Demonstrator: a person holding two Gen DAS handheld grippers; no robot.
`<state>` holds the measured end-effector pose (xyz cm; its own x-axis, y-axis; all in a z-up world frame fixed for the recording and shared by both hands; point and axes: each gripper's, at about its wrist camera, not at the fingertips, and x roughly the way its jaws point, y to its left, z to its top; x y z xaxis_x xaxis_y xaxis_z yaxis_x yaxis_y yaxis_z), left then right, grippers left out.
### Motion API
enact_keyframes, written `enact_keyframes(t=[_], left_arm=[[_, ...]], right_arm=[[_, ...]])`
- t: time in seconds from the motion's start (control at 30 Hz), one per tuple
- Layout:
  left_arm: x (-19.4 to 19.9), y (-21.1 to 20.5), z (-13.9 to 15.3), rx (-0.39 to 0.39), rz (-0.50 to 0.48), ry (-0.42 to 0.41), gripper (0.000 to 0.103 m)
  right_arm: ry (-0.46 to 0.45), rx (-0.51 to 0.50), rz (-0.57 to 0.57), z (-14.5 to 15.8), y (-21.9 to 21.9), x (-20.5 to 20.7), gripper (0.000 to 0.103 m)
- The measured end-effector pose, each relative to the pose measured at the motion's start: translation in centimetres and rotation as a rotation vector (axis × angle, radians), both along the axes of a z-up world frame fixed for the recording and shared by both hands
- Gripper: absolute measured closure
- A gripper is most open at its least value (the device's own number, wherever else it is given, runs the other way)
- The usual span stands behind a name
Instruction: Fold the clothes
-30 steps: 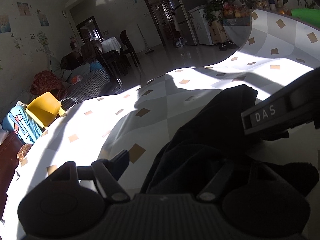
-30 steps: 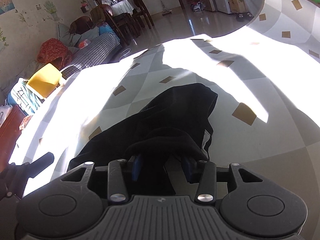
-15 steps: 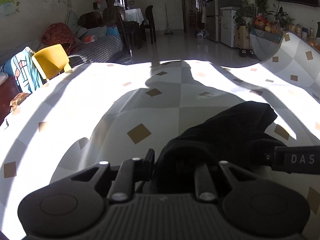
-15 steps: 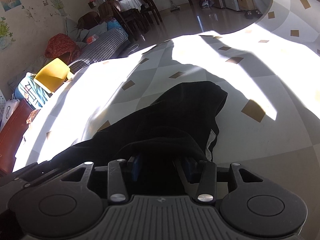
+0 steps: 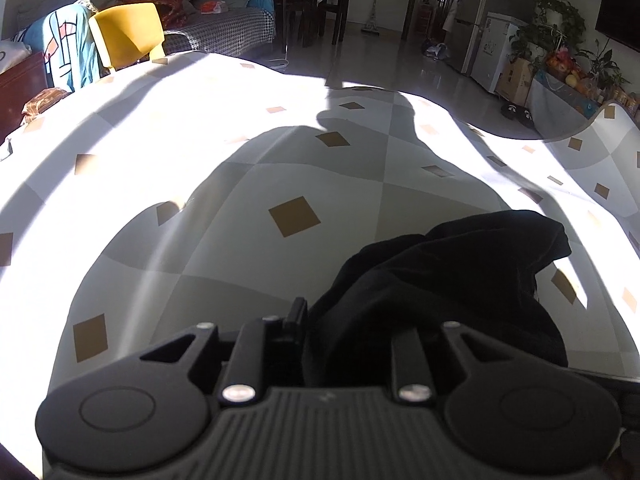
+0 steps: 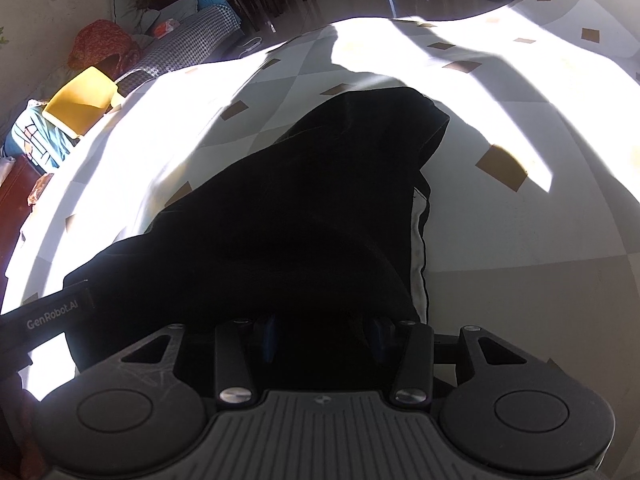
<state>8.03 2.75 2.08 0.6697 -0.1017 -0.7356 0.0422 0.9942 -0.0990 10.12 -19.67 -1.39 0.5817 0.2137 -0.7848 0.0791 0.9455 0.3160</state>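
Garment: black garment lies bunched in a long heap on the counter, its near end draped over both tools, its far end out on the cloth; a pale lining edge shows along its right side.
Left hand-held gripper: closed tight on a fold of the dark fabric, which spills over its right finger; the left finger stands bare beside the fold.
Right hand-held gripper: jaws partly apart, the fabric bunched between the blue pads and held there.
Surface: counter covered in a grey-and-white diamond cloth with small tan squares; strong sunlight in broad bands, and a person's shadow falls across the middle.
Room, left side: yellow chair at the counter's far edge, a teal patterned cloth next to it, a checked sofa behind.
Room, far side: glossy floor, dark dining chairs, a fridge, potted plants, slippers on the floor.
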Motion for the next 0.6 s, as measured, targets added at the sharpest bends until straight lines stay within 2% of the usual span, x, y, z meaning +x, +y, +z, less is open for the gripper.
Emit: enact_keyframes(t=[0.07, 0.13, 0.33, 0.4, 0.6], left_arm=[[-0.4, -0.7, 0.3, 0.039, -0.025, -0.022, 0.075], [-1.1, -1.8, 0.8, 0.099, -0.056, -0.065, 0.059], [-3.3, -4.9, 2.0, 0.261, -0.160, -0.213, 0.035], [-3.9, -5.8, 2.1, 0.303, -0.190, -0.249, 0.032], [-4.5, -7.9, 1.9, 0.365, -0.253, -0.293, 0.033]], right_arm=[[-0.039, 0.010, -0.028, 0.4, -0.4, -0.1, 0.060], [-0.079, -0.002, -0.041, 0.9, -0.4, -0.3, 0.060], [-0.133, 0.013, -0.068, 1.8, -0.9, -0.3, 0.060], [-0.142, 0.018, -0.083, 2.1, -1.1, -0.2, 0.060], [-0.137, 0.041, -0.111, 2.3, -1.6, 0.0, 0.060]])
